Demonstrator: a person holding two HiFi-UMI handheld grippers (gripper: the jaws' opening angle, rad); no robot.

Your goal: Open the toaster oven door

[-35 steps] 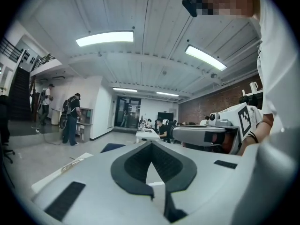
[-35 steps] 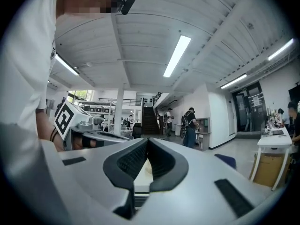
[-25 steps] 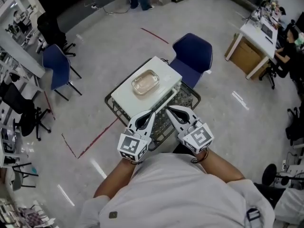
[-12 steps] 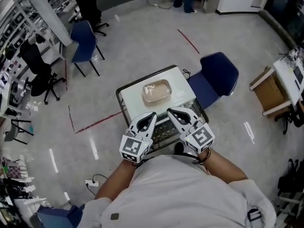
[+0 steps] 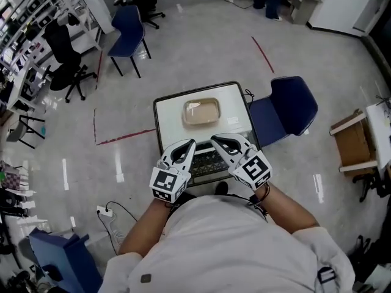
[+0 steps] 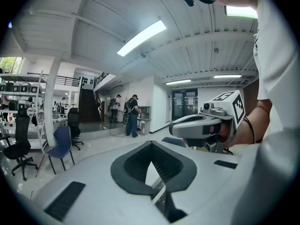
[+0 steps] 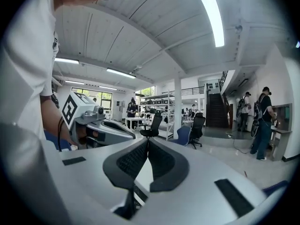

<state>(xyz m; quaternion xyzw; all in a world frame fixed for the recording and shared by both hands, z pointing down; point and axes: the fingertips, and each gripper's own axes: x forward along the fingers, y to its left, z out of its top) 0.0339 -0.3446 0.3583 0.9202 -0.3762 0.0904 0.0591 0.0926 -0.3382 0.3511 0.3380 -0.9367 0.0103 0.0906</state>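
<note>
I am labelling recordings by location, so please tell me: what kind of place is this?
Probably an open workshop or lab-style office, not a home kitchen. Storage racks line one side, a rolling office chair stands nearby, and a red tape line marks the polished floor.

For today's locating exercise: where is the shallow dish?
Head view, centre: the dish lies on top of the white toaster oven, left of the nearest blue chair.

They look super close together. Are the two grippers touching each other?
Apart. The head view shows a plain gap between the tips of the left gripper and the right gripper, which are side by side.
</note>
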